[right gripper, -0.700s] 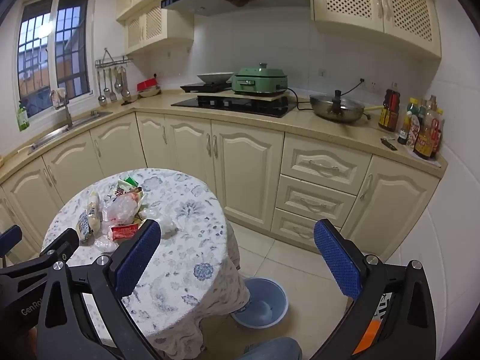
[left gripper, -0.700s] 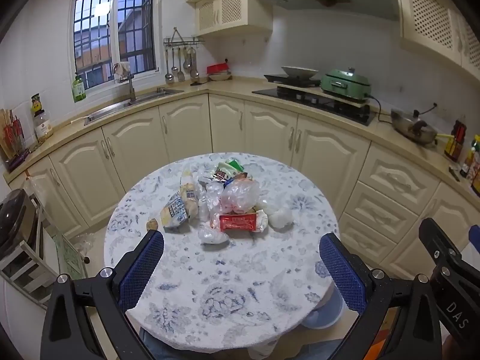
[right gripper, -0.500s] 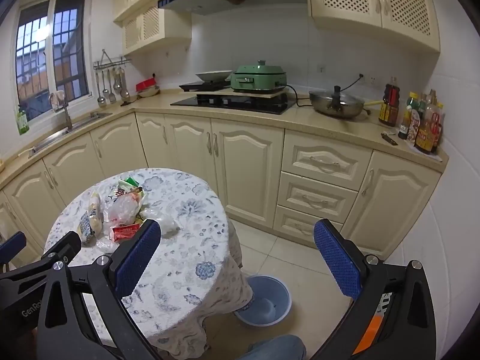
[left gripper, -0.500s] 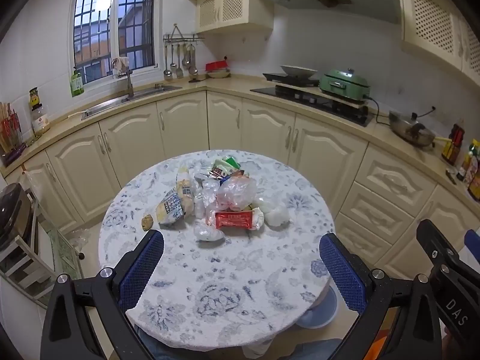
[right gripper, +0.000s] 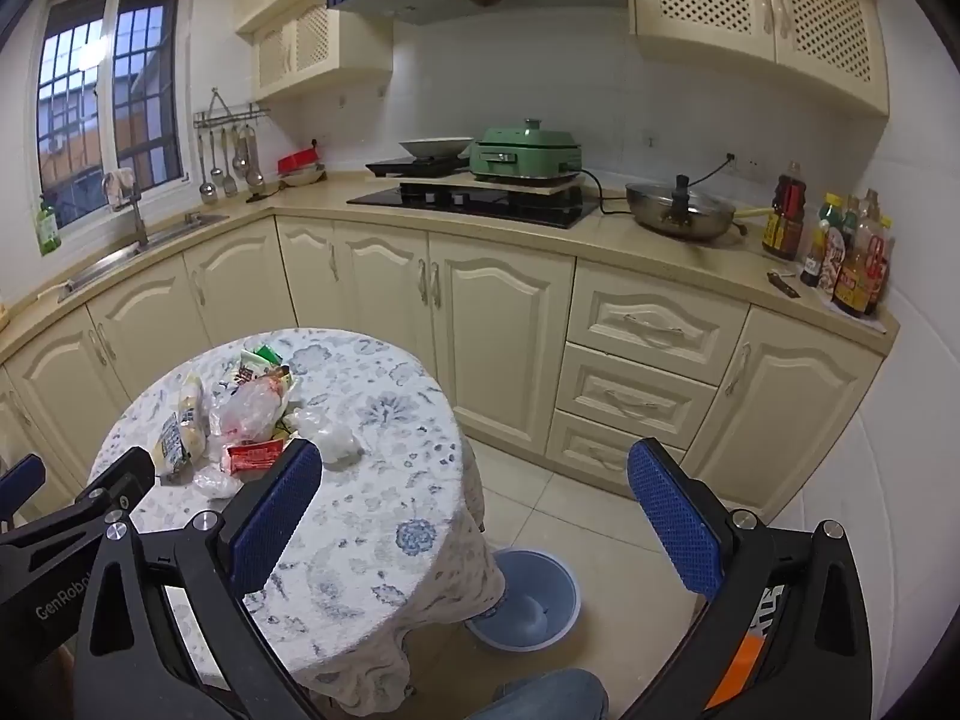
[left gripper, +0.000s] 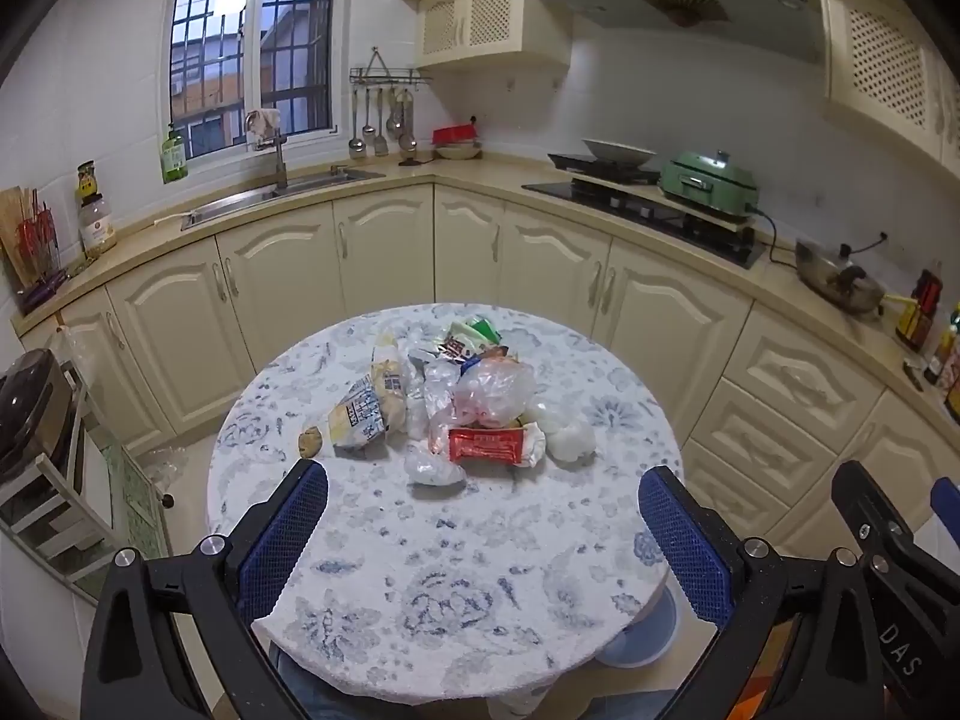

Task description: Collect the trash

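Note:
A pile of trash lies mid-table on the round floral-cloth table: a red wrapper, a clear plastic bag, a yellow-blue snack packet, white crumpled wads and a green packet. The pile also shows in the right wrist view. A blue waste bin stands on the floor by the table's right side. My left gripper is open and empty, above the table's near part. My right gripper is open and empty, to the right of the table, above the bin.
Cream cabinets and a counter wrap round behind, with a sink, a hob and green cooker, a pan and sauce bottles. A rack with a dark pot stands left of the table. Tiled floor lies to the right.
Both grippers have drawn back and up a little, so the table and trash pile sit slightly further away. Both stay open and empty.

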The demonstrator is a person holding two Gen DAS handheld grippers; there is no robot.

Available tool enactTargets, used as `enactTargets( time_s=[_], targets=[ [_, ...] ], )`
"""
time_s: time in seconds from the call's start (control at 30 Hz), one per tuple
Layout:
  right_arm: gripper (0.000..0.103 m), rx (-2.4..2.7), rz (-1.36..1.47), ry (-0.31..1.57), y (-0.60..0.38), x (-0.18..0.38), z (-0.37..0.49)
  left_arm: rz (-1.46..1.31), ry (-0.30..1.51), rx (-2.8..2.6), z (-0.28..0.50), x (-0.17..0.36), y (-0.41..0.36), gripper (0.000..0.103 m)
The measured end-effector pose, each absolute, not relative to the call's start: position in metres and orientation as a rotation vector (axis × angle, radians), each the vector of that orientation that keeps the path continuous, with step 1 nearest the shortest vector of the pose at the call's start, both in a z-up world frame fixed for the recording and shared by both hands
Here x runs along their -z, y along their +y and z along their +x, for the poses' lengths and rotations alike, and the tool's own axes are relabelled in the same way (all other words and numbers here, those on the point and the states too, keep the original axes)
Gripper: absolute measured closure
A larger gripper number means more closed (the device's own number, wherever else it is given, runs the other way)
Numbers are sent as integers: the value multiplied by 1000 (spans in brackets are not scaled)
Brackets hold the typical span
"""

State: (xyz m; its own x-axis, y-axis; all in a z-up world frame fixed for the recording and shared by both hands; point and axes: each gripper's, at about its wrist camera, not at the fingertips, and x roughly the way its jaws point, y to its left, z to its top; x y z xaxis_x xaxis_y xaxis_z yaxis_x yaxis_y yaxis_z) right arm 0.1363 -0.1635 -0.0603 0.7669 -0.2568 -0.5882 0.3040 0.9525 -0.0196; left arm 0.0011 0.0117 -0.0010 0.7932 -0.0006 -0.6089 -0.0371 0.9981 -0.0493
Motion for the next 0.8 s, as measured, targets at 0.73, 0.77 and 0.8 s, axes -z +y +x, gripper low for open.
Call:
enactTargets(
  time_s=[0.73, 0.77, 0.8],
  targets=[
    [0, 318, 74, 611, -163, 51, 131, -54, 621, -4, -7, -2, 16, 1],
    [0, 319, 75, 609, -163, 51, 131, -51, 619, -4, -8, -2, 15, 1],
    [0, 321, 76, 608, -163, 51, 130, -50, 618, -4, -8, -2, 15, 1]
  ],
)
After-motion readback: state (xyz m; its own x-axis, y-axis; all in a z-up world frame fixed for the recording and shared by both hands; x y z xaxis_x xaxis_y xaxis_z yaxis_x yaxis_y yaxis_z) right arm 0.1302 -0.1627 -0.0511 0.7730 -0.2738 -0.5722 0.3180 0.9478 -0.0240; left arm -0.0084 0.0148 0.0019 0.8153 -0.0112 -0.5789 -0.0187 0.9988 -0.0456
